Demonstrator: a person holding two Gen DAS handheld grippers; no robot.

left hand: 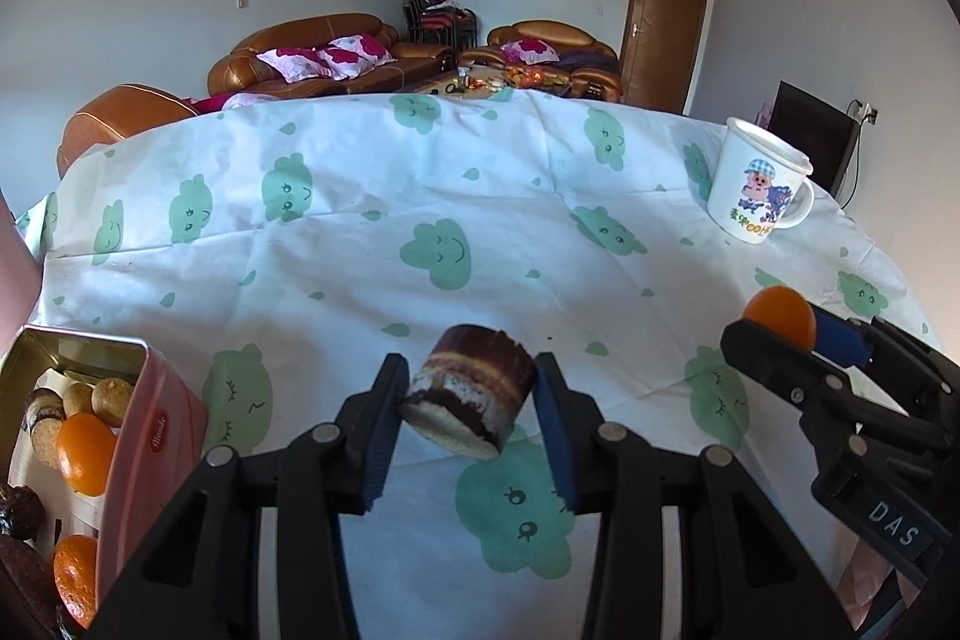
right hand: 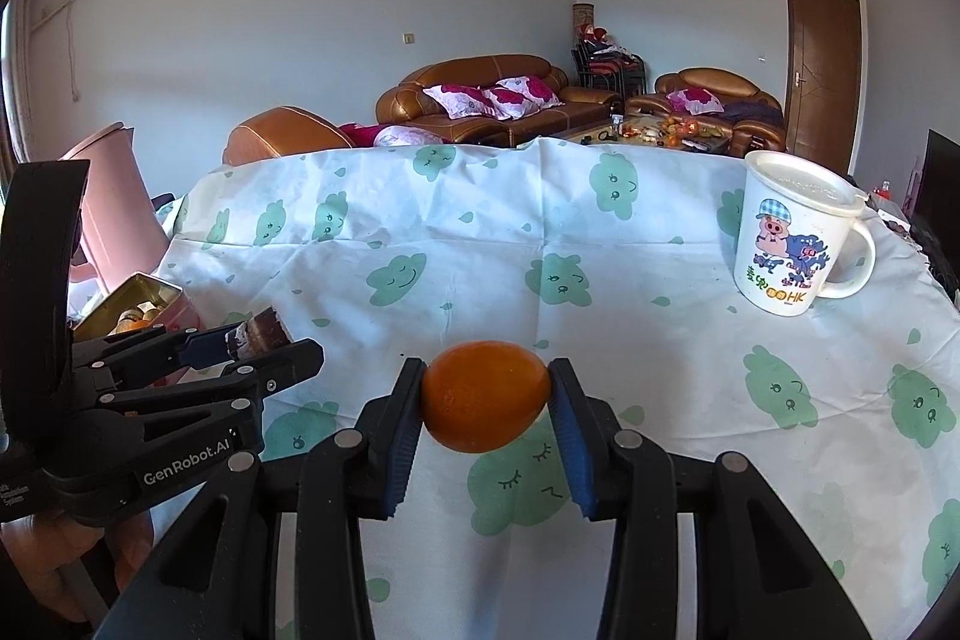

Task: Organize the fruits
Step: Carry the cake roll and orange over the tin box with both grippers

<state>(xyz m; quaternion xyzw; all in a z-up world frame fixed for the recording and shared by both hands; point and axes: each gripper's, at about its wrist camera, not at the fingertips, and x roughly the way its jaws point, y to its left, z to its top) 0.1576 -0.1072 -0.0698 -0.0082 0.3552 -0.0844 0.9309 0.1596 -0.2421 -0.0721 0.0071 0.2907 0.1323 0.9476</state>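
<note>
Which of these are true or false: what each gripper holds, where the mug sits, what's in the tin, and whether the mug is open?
1. The left gripper holds a layered cake piece. True.
2. The right gripper is empty. False: its jaws clamp an orange.
3. The mug lies on its side. False: it stands upright on the tablecloth.
4. The pink tin already holds oranges. True.
5. The mug is uncovered. False: a lid sits on it.
</note>
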